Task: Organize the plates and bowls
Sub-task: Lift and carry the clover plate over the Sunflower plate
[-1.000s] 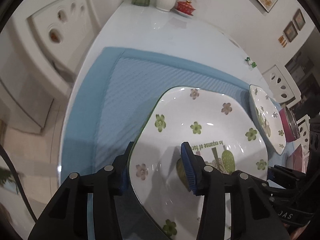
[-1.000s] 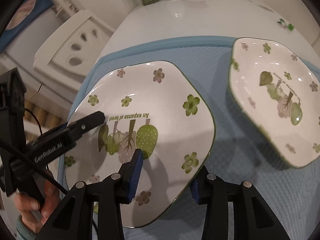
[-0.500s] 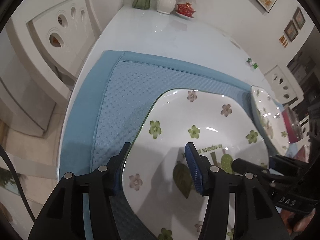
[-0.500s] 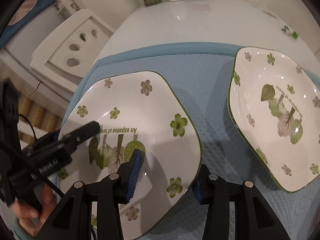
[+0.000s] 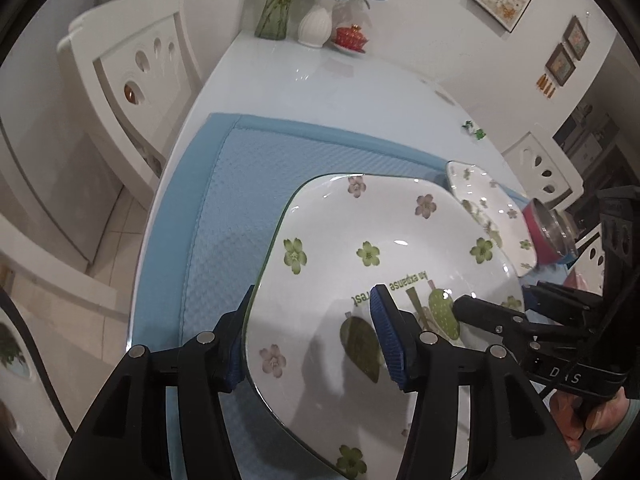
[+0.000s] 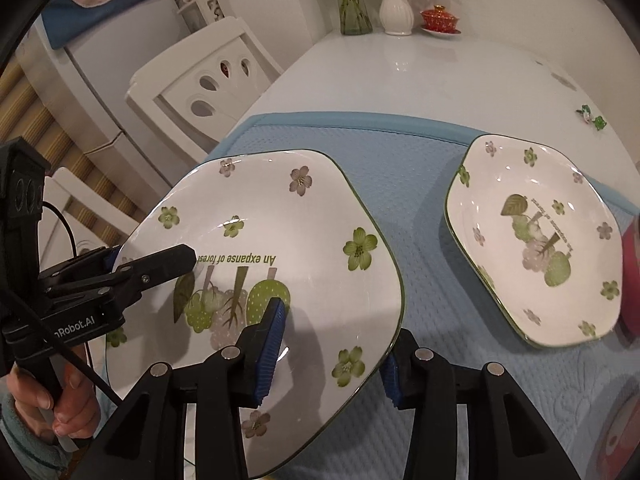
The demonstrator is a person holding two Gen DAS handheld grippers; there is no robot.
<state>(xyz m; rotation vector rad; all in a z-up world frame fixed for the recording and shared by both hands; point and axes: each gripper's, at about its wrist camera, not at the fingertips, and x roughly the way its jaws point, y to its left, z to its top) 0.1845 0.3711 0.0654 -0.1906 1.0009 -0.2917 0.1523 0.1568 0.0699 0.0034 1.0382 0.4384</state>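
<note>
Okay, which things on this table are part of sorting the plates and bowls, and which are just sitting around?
Part of the job:
near plate, gripped by the left gripper and the right gripper
second plate

Just lying about:
glass vase
white vase
red lidded cup
blue mat

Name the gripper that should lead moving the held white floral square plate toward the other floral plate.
Right. The right gripper clamps the white floral square plate on the rim facing the second floral plate on the blue mat; the left gripper holds the opposite rim.
</note>
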